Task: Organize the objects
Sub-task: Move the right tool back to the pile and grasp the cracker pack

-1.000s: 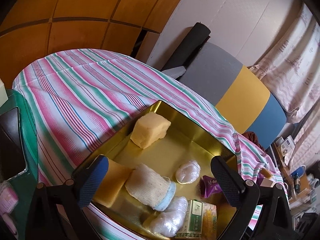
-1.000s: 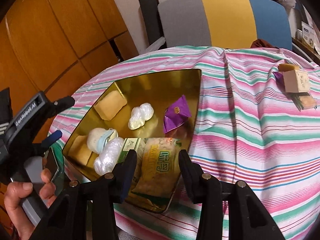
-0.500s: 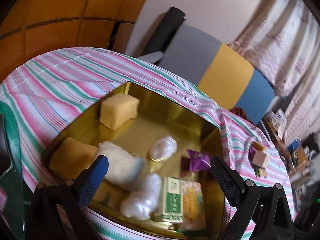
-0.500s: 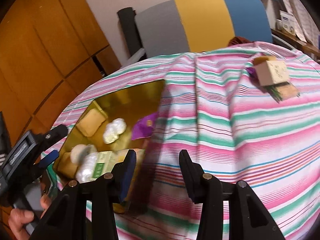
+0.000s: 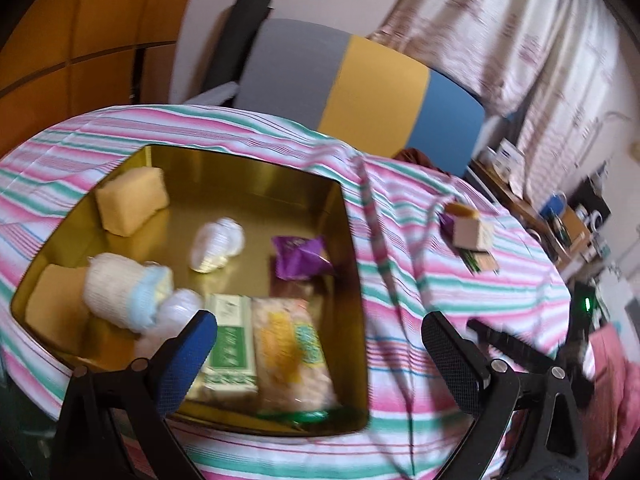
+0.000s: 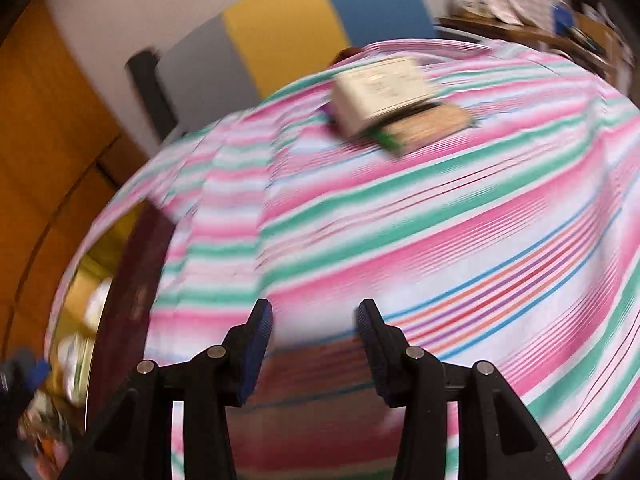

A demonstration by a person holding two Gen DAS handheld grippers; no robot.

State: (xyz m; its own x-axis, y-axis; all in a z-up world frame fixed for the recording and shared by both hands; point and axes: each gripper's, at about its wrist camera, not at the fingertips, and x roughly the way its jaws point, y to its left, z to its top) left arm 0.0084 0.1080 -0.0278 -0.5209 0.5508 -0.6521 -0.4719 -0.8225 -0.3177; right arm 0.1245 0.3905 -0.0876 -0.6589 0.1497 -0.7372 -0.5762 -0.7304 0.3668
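Left tool (image 5: pixel 319 350): jaws stood wide apart, nothing between them, hovering over the near edge of the gold tin (image 5: pixel 352 240). Tin sat on the table under a pink, green and white striped cloth (image 5: pixel 440 288).

Tin contents, left wrist view:
- two yellow sponge-like blocks, one at the far left corner (image 5: pixel 132 200), one at the near left (image 5: pixel 54 312)
- cream knitted roll with a pale blue end (image 5: pixel 124 294), lying against the nearer block
- two white wrapped pieces (image 5: pixel 218 244)
- purple wrapped sweet (image 5: pixel 300 258)
- green-and-white packet (image 5: pixel 230 344) just beside a yellow-printed snack bag (image 5: pixel 288 354), both at the near edge

Right tool (image 6: pixel 316 338): jaws parted, empty, above bare cloth, well apart from the tin. View heavily blurred.

Beyond it, near the table's far edge, lay a small pale box (image 6: pixel 380 88), resting partly on a flat tan-and-green packet (image 6: pixel 424 128). Behind the table stood a grey, yellow and blue chair back (image 5: pixel 360 92).
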